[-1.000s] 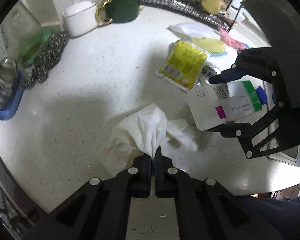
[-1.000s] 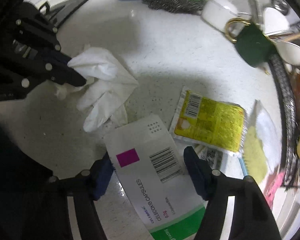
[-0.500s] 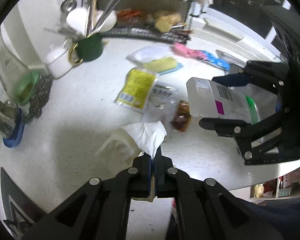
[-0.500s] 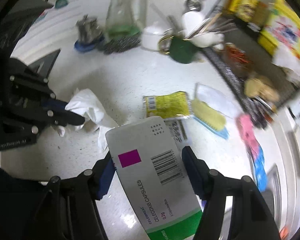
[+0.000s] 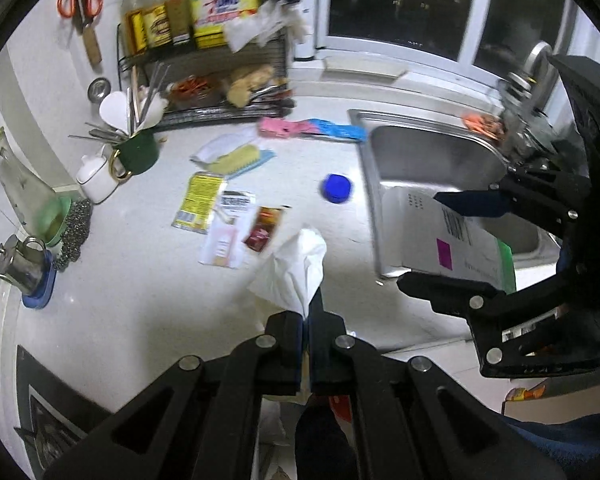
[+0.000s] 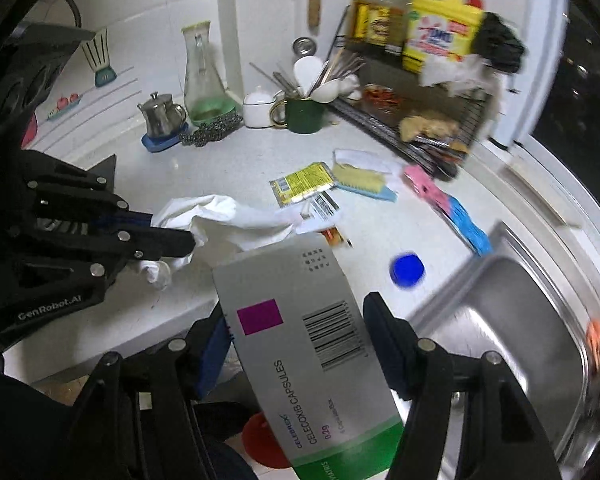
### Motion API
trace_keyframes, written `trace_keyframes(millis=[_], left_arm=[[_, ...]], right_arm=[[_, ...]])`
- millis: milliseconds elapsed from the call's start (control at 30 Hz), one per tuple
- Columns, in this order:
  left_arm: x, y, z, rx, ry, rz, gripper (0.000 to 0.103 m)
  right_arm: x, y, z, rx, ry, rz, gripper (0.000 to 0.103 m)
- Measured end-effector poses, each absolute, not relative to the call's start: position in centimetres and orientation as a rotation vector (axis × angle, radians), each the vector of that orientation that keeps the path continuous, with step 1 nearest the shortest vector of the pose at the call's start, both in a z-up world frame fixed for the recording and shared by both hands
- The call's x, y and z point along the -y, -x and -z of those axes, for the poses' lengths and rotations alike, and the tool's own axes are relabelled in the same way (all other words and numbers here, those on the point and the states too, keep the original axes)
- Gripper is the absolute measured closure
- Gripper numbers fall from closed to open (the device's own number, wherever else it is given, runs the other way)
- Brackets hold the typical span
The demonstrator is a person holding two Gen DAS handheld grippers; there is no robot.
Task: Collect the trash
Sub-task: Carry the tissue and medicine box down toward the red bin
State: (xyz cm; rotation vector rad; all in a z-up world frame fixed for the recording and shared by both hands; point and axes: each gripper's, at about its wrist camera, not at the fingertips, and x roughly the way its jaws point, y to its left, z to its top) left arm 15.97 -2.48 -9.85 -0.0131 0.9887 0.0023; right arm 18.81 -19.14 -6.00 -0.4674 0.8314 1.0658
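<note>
My left gripper (image 5: 308, 312) is shut on a crumpled white tissue (image 5: 296, 268), which hangs off the counter near its front edge. In the right wrist view the left gripper (image 6: 180, 244) comes in from the left with the tissue (image 6: 228, 220) trailing from its tip. My right gripper (image 6: 298, 320) is shut on a grey capsule box (image 6: 320, 344) with a magenta square, a barcode and a green end. The left wrist view shows that gripper (image 5: 456, 246) and box (image 5: 420, 232) in front of the sink. More litter lies on the counter: a yellow sachet (image 5: 198, 200), a white wrapper (image 5: 224, 236) and a red-brown sachet (image 5: 264, 228).
A blue cap (image 5: 336, 188) lies near the steel sink (image 5: 420, 152). A green mug (image 5: 138, 156), white pot (image 5: 96, 178), glass flask (image 5: 20, 196), small kettle (image 5: 24, 264) and wire rack (image 5: 220, 92) line the back and left. A red round object (image 6: 260, 436) sits below the counter edge.
Both grippers have risen and drawn back toward the counter's front edge, carrying the tissue and the box. The tissue has left the counter. Sink and window have come into view.
</note>
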Motion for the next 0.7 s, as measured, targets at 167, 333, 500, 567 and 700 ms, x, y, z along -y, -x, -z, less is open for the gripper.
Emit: trace_keyframes(millis=[167,333,500,567,700], left_arm=[[6.7,-12.6,9.2,-0.967,-0.019,0.035,0.102],[10.8,-9.9,9.4,-0.969,-0.051,0.058,0.102],[13.6,-7.9,9.7,-0.995,-0.069,0.083,0.102],[14.5,-7.5,9.9,-1.007,-0.079,0.1,0.102],[16.0,-6.8,10.9,-1.036,-0.087,0.138,0.102]], right_arm=[[23.9,-16.3,5.7,-0.84,0.412,-1.023,0.041],[28.4,-13.5,5.6,-0.848,0.37,-0.974,0.041],[31.4,-11.4,6.0,-0.872,0.328,-0.928,0.041],[32.4,-10.7,6.2,-0.889,0.306,-0.903,0.041],[33.7,-10.1,6.8,-0.925,0.255,-0.855,0.041]])
